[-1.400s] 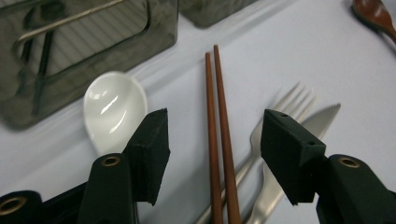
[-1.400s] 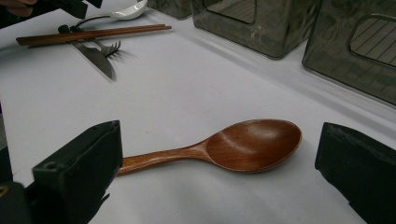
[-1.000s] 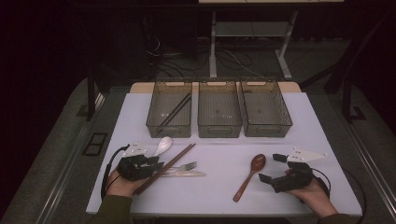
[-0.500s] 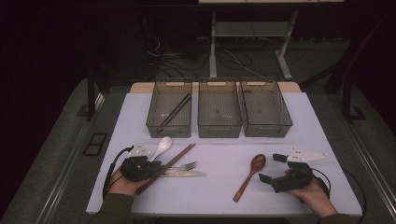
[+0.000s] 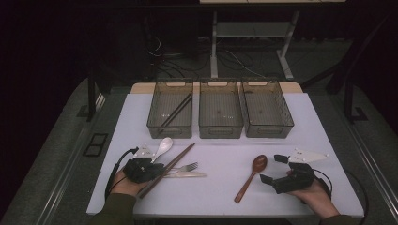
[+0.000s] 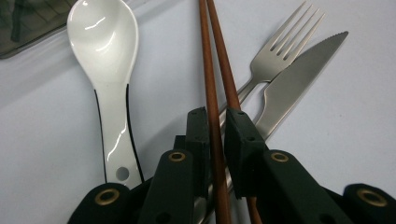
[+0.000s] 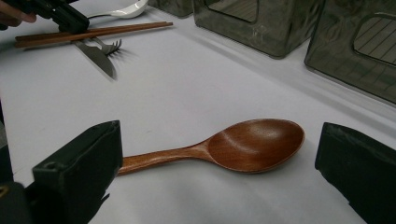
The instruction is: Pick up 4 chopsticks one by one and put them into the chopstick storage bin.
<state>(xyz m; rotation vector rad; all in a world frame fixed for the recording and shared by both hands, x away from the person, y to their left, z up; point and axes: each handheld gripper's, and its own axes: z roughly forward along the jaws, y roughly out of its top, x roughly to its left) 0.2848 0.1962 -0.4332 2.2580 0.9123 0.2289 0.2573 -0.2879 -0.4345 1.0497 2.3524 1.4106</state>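
Right gripper spread wide, its two black jaws standing either side of the wooden spoon, not touching it. The spoon lies flat on the white table, bowl toward the right-hand jaw, handle running behind the left-hand one. Far beyond, up left, the other gripper is closed around brown chopsticks, over a knife and fork. Ahead and right: grey bins.
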